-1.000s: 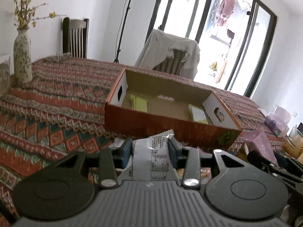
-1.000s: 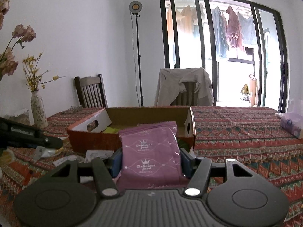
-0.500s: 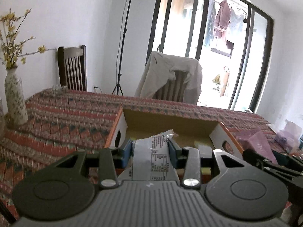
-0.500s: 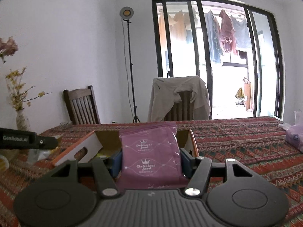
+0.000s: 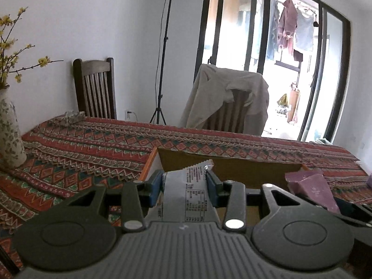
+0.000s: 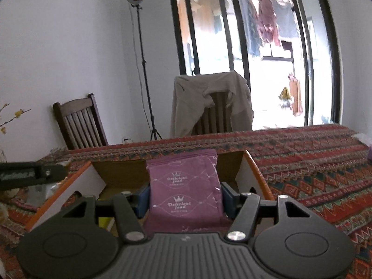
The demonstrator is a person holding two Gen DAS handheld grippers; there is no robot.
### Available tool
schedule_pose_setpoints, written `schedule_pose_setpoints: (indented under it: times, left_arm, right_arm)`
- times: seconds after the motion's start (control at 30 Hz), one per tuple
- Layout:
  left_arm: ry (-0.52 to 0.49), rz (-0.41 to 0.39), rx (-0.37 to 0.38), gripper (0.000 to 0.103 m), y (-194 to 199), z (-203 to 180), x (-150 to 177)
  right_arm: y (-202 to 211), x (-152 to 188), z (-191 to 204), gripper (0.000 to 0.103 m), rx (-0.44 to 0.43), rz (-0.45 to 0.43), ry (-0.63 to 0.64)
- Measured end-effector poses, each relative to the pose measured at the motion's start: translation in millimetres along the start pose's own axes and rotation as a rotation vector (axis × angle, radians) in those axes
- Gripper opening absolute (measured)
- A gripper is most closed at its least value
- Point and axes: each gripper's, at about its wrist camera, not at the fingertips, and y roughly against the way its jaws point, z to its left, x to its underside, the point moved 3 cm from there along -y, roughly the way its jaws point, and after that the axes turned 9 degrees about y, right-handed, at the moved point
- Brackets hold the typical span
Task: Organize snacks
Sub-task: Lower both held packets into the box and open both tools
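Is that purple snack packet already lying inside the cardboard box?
No, the purple packet is clamped between the right gripper's fingers, held above the open cardboard box.

tablecloth: showing red, orange and teal zigzag bands
box: showing orange rim, white ends, brown inside
right packet: showing purple with white crown print
left packet: showing silver-grey with black print
vase: showing white with small floral speckles, left edge
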Motion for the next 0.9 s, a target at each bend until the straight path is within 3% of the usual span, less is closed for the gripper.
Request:
schedule_pose_setpoints:
  times: [0.3, 0.47, 0.5, 0.53, 0.57, 0.6, 0.67, 0.73, 0.9]
  left_arm:
    - [-0.017, 0.072, 0.015, 0.041, -20.9, 9.6, 20.9]
    - [0.009, 0.079, 0.042, 0.042, -24.8, 14.8, 24.9]
    - [0.017, 0.075, 0.044, 0.045, -23.6, 15.9, 24.9]
    - [0.025, 0.067, 0.048, 0.054, -22.4, 17.3, 24.8]
    - [0.030, 0.059, 0.050, 0.071, -21.0, 18.0, 23.9]
    - [0.038, 0.046, 0.050, 0.079, -18.9, 19.1, 23.1]
    - [0.057, 0.009, 0.050, 0.103, -12.7, 21.7, 20.5]
    - [0.073, -0.023, 0.056, 0.103, -8.0, 23.4, 18.6]
    - [0.076, -0.017, 0.056, 0.103, -7.5, 23.1, 17.6]
  right_arm:
    - [-17.0, 18.5, 6.8, 0.060, -0.015, 0.083, 0.025]
    - [-15.7, 21.7, 6.1, 0.062, -0.011, 0.085, 0.023]
    - [-14.5, 21.5, 6.4, 0.062, -0.010, 0.083, 0.023]
    - [-13.0, 21.5, 5.4, 0.063, -0.010, 0.079, 0.020]
    - [-11.6, 21.4, 4.8, 0.070, -0.015, 0.073, 0.015]
    - [-9.5, 21.1, 3.9, 0.074, -0.019, 0.063, 0.009]
    - [-6.2, 19.8, 1.3, 0.095, -0.019, 0.043, -0.002]
    - [-4.1, 19.0, -0.2, 0.103, -0.024, 0.030, -0.014]
    - [-4.3, 19.4, -2.4, 0.103, -0.021, 0.031, -0.021]
